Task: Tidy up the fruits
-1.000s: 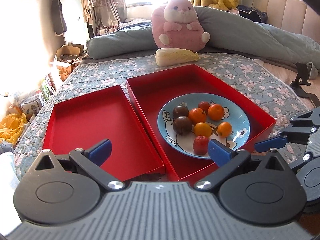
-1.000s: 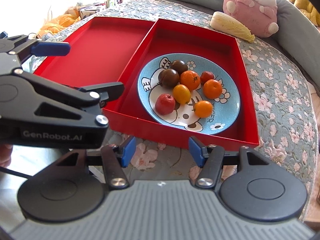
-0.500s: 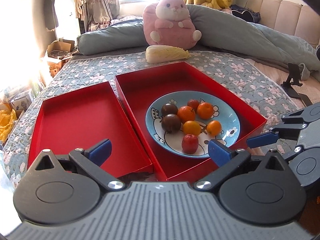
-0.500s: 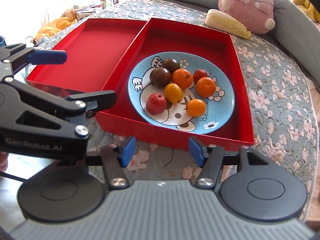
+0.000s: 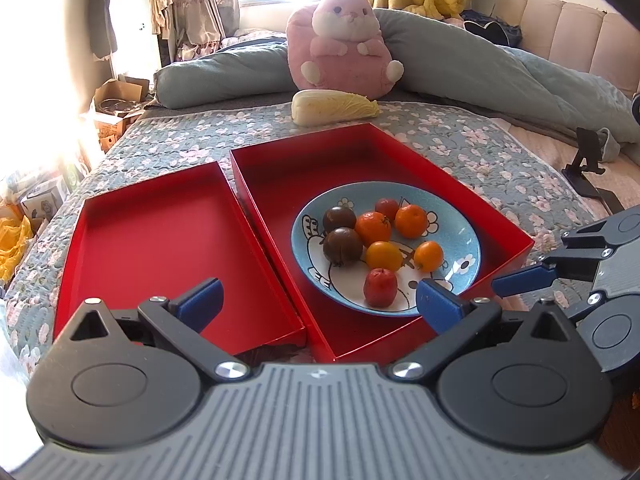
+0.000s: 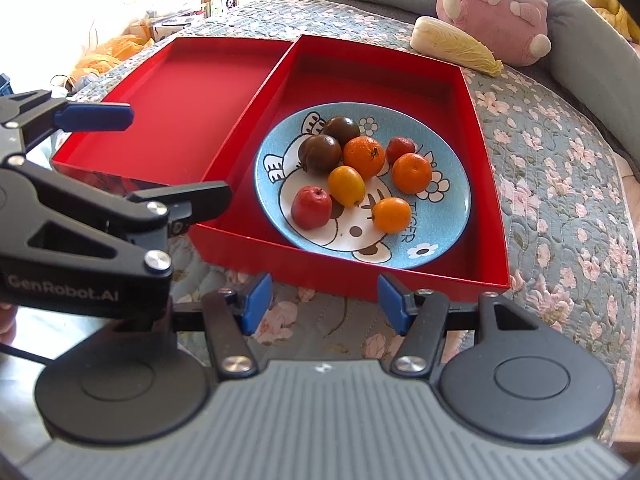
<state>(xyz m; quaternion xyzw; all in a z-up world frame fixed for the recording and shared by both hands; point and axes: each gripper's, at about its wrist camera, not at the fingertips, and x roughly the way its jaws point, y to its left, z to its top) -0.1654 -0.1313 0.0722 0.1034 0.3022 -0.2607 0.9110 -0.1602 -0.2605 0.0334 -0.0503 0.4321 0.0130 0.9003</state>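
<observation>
Fruit waiting on the blue plate (image 6: 448, 216)

Both my left hand-held gripper (image 5: 316, 300) and right hand-held gripper (image 6: 322, 300) hang spread and empty, just short of the plate's red tray (image 6: 486, 152).

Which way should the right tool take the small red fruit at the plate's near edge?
Come from above and close across the round body of the small red fruit. Its near side is open plate; the yellow fruit crowds its far right, so set the fingers left and right.

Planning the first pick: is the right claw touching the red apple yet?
Apart. The right wrist view shows the right claw open over the quilt, short of the red box's near wall, with the red apple on the plate beyond.
</observation>
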